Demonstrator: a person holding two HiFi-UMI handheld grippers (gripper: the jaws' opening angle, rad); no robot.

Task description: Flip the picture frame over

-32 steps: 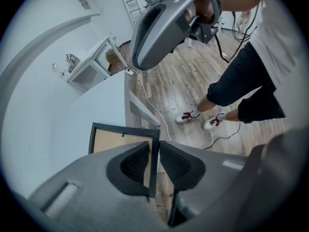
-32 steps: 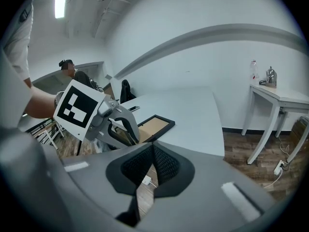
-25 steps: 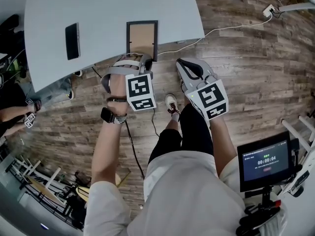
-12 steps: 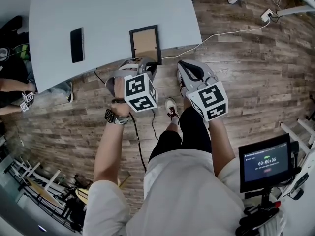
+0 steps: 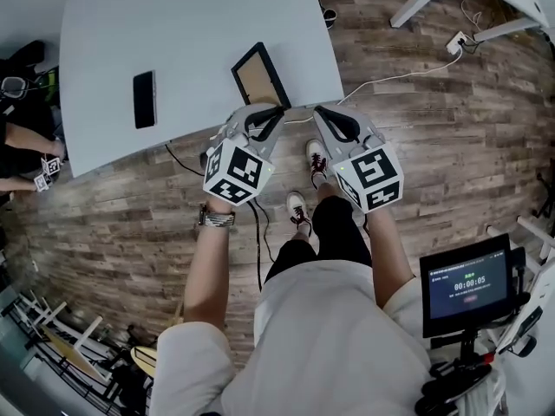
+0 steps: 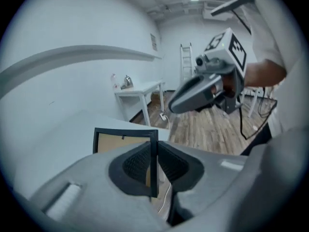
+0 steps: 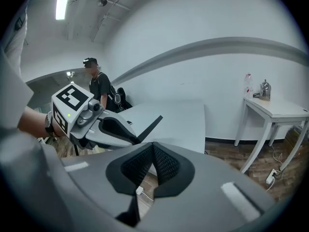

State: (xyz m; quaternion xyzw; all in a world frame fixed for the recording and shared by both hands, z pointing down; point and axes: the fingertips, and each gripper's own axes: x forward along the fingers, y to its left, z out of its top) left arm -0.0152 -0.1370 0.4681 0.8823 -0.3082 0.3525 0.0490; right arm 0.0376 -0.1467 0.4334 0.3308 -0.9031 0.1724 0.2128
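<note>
Only one picture frame (image 5: 257, 72), edge clamped in left tongs (image 6: 153, 153), right tongs (image 7: 152, 152) closed empty, one phone (image 5: 144, 99).

— Where is your picture frame?
— Your picture frame (image 5: 258, 74) is at the near edge of the grey table (image 5: 191, 24). It has a thin black border, and its brown backing board faces up.
— Is it flat?
— No. It's tilted, with one side raised and its black edge pinched between your left gripper (image 6: 153, 164) jaws.
</note>
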